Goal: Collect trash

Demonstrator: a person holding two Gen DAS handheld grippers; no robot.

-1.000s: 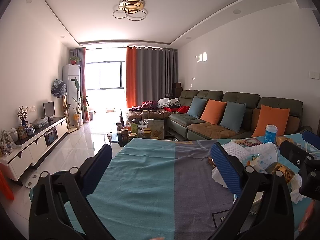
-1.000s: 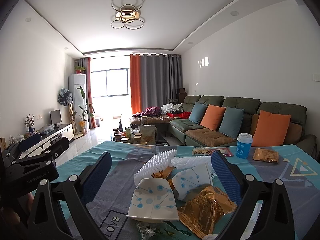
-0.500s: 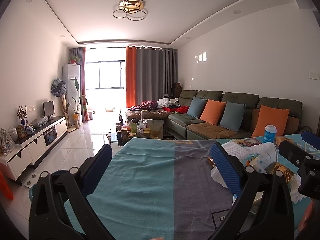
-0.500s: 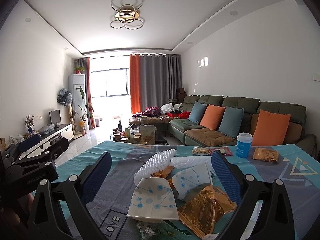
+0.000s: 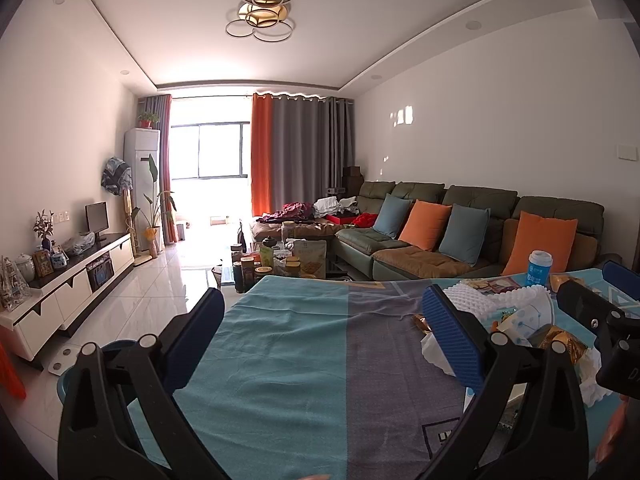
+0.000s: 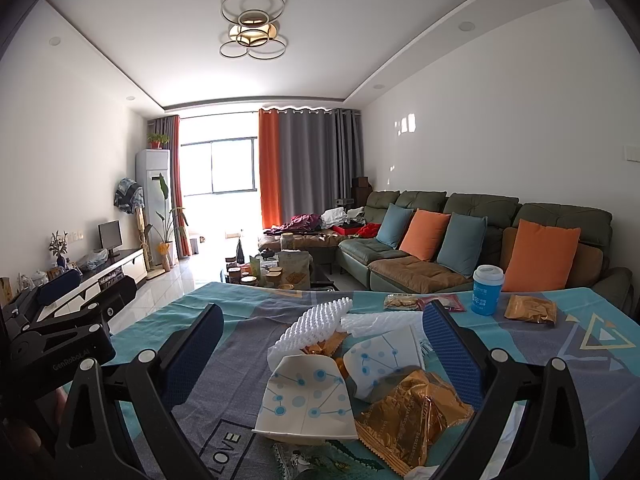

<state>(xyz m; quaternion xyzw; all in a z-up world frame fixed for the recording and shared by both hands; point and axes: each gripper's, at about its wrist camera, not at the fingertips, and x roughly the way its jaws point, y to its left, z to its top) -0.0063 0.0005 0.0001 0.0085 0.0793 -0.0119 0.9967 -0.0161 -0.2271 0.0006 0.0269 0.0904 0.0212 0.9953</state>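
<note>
The right tool (image 6: 322, 344) hovers level, spread wide and empty, over crushed paper cups (image 6: 306, 396) and a gold wrapper (image 6: 412, 412) near the desk's (image 6: 580, 364) front edge. The left tool (image 5: 320, 334), also released, hangs over bare cloth beside it. A sofa (image 6: 480, 232) lies beyond.

Two crushed white paper cups with blue dot patterns (image 6: 306, 398) (image 6: 380, 360) are counted on the desk (image 6: 560, 344), along with two gold foil wrappers (image 6: 412, 412) (image 6: 530, 309), two white foam nets (image 6: 316, 322) (image 6: 380, 322), and one upright blue cup with a white lid (image 6: 487, 290).
</note>
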